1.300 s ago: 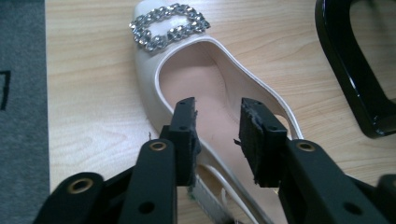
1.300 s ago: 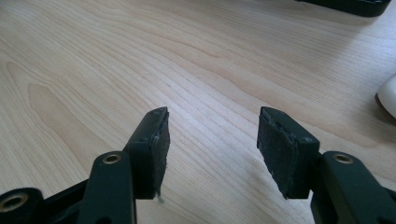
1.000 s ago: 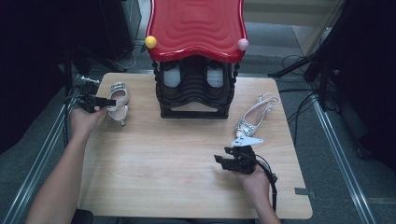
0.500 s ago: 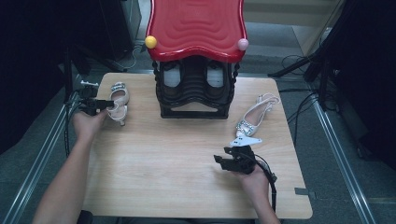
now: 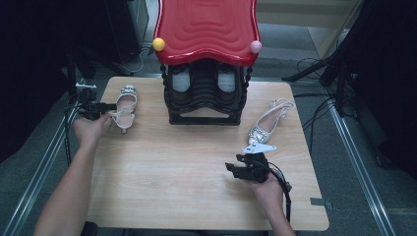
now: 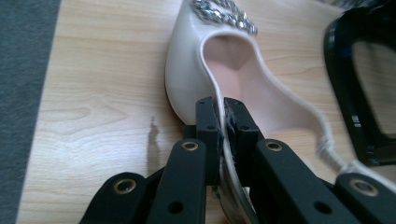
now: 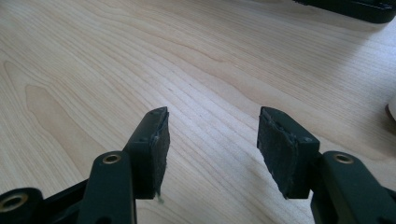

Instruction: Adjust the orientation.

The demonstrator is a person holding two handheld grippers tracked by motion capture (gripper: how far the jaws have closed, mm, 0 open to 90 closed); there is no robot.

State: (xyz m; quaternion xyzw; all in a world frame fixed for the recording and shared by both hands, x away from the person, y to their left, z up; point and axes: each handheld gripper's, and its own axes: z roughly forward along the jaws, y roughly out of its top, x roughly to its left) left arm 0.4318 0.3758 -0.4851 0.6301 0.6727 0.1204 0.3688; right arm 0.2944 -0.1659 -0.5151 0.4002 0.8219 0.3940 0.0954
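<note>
A cream slingback shoe with a jewelled toe lies at the table's left, beside the rack. My left gripper has just been closing and is now shut on the shoe's side wall. In the left gripper view its pads pinch the thin rim of the shoe from both sides. The matching shoe lies to the right of the rack. My right gripper rests low near the table's front right, below that shoe. Its jaws stand open over bare wood.
A black shoe rack with a red wavy top stands at the back middle of the wooden table. Its black base is close to the right of the held shoe. Dark floor and cables surround the table.
The left gripper's jaws have closed onto the shoe's side wall. The right hand and its gripper have stayed where they were.
</note>
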